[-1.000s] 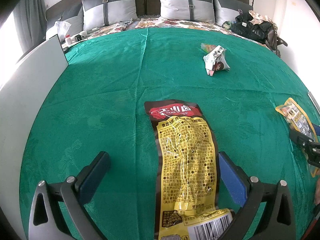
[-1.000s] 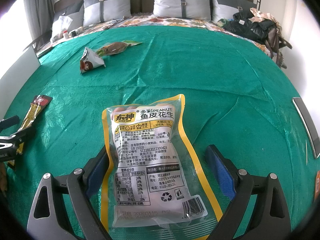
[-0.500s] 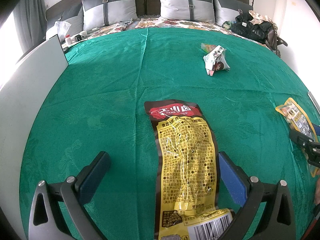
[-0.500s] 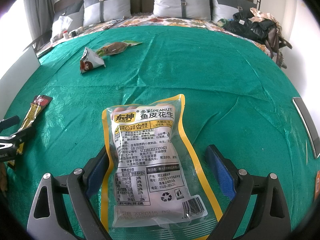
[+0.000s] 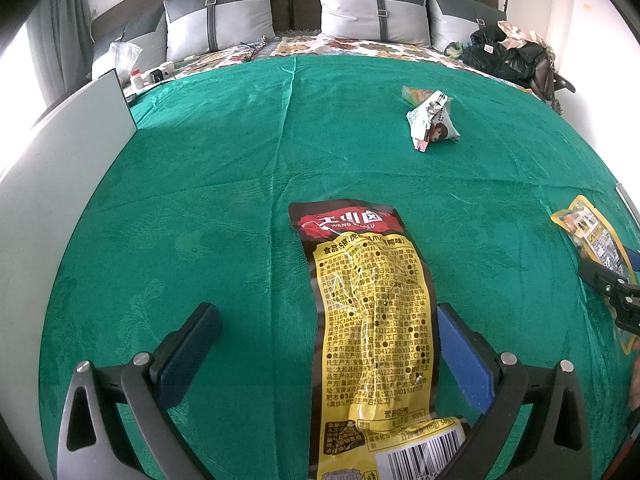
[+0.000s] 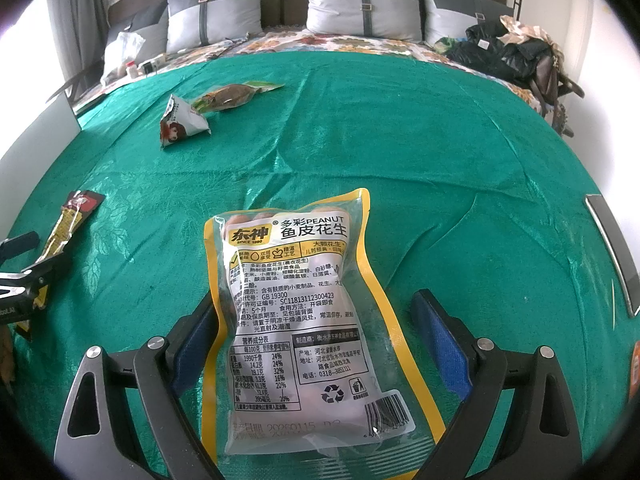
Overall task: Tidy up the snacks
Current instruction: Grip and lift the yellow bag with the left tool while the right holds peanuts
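Note:
A long brown and yellow snack pack lies on the green bedspread between the fingers of my open left gripper, nearer the right finger; it also shows in the right wrist view. A yellow-edged clear peanut bag lies between the fingers of my open right gripper, against the left finger; it also shows in the left wrist view. A small white triangular snack bag lies farther up the bed, with a green-edged packet just behind it.
A white board stands along the bed's left edge. Grey pillows line the headboard. A black bag and clothes sit at the far right corner. Small bottles and a plastic bag sit at the far left.

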{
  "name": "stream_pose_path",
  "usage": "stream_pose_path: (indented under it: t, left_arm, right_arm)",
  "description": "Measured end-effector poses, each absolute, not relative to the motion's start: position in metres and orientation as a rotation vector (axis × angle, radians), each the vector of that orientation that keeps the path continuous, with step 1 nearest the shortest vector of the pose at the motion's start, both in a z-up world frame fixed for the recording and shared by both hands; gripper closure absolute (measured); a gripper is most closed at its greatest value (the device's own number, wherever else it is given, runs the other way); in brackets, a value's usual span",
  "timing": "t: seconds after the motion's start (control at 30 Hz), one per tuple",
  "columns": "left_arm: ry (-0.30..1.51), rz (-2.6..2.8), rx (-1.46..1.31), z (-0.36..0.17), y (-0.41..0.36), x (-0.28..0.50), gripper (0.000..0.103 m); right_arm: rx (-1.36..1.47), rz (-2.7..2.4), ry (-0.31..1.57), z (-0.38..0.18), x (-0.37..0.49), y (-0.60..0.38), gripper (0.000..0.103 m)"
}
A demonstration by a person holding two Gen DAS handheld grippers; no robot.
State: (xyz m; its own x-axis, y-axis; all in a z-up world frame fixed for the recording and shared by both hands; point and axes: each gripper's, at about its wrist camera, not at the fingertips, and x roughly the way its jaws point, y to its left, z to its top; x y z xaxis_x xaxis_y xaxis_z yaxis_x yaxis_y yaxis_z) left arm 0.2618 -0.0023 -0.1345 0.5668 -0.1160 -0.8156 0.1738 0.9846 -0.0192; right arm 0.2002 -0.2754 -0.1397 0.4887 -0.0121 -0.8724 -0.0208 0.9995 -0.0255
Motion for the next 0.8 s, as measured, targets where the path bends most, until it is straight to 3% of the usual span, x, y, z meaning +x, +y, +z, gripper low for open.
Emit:
stream_pose_path:
  t: [0.33,0.5,0.53,0.6,0.63,0.67,0.73,0.8]
  left_arm:
    - [1.037,-0.253,0.121,-0.132,-0.002,0.266,0.000]
    - [1.179,-0.278,0.159,-0.130,-0.010,0.280,0.001]
    - [1.185,-0.278,0.161,-0.129,-0.012,0.279,0.007]
    - [1.157,-0.302,0.169,-0.122,-0.016,0.274,0.030]
    - [1.141,-0.316,0.177,-0.118,-0.017,0.270,0.050]
    - [1.139,-0.321,0.191,-0.116,-0.018,0.267,0.053]
    - [1.143,-0.347,0.153,-0.114,-0.010,0.259,0.056]
    - [1.142,-0.347,0.076,-0.111,0.005,0.249,0.058]
  right_arm:
    - [-0.037,0.019,1.077,-0.139,0.202,-0.276,0.008]
    - [-0.062,0.064,1.303,-0.138,0.228,-0.277,0.009]
    - [-0.067,0.072,1.346,-0.138,0.233,-0.276,0.009]
    - [-0.084,0.082,1.429,-0.138,0.241,-0.276,0.012]
    - [-0.081,0.079,1.447,-0.137,0.242,-0.277,0.014]
    - [-0.068,0.081,1.460,-0.135,0.242,-0.278,0.020]
    - [-0.045,0.078,1.465,-0.125,0.239,-0.279,0.042]
    - [-0.041,0.058,1.459,-0.115,0.232,-0.280,0.043]
